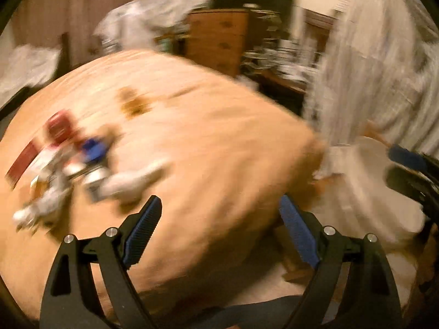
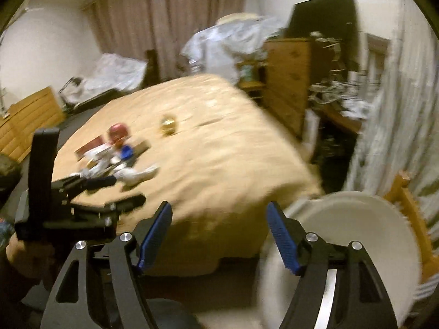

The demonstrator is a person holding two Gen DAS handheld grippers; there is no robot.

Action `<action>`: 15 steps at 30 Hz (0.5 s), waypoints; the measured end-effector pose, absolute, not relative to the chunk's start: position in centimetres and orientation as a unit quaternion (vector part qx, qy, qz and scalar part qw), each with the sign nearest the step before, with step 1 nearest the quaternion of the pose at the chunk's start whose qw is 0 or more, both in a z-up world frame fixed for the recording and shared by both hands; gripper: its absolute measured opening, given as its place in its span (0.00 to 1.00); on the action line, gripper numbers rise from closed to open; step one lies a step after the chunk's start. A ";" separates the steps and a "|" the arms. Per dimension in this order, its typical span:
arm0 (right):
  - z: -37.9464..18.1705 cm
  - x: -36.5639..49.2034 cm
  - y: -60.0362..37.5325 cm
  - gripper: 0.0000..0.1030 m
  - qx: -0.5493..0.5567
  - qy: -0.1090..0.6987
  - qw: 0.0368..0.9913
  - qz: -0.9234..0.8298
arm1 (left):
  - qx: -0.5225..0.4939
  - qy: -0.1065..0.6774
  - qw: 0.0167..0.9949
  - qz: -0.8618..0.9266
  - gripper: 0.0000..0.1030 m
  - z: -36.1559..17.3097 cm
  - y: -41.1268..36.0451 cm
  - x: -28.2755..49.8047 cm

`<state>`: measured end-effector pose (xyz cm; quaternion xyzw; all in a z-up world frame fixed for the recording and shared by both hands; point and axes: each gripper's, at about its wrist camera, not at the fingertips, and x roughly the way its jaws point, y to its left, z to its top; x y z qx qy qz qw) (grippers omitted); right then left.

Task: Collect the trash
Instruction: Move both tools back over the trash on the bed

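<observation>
Trash cluster (image 2: 115,159) lies uncollected on the bed (image 2: 219,164), left of centre; blur prevents an item count. One gold object (image 2: 168,124) sits apart, farther back. One white bin (image 2: 356,235) stands at right. Left gripper (image 1: 221,235) and right gripper (image 2: 219,235): both agape, empty. Collection remains outstanding.

Both wrist views look obliquely down across the bed (image 1: 208,137), from near its corner; each shows the litter (image 2: 118,159) at far left.
</observation>
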<state>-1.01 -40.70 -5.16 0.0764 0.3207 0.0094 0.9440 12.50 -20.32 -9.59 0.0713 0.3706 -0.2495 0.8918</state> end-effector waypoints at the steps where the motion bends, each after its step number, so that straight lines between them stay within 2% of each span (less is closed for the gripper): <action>1: -5.4 -0.4 -39.6 0.70 0.075 0.323 0.943 0.019 | 0.058 0.376 0.897 -0.224 0.82 -10.0 -17.7 13.5; 8: -7.2 3.5 -32.4 0.72 0.062 0.350 0.931 0.080 | 0.011 0.393 0.913 -0.111 0.82 -11.3 -4.9 16.8; 15: -9.5 6.1 -29.2 0.75 0.056 0.380 0.917 0.109 | 0.060 0.382 0.917 -0.095 0.82 -11.7 5.6 19.7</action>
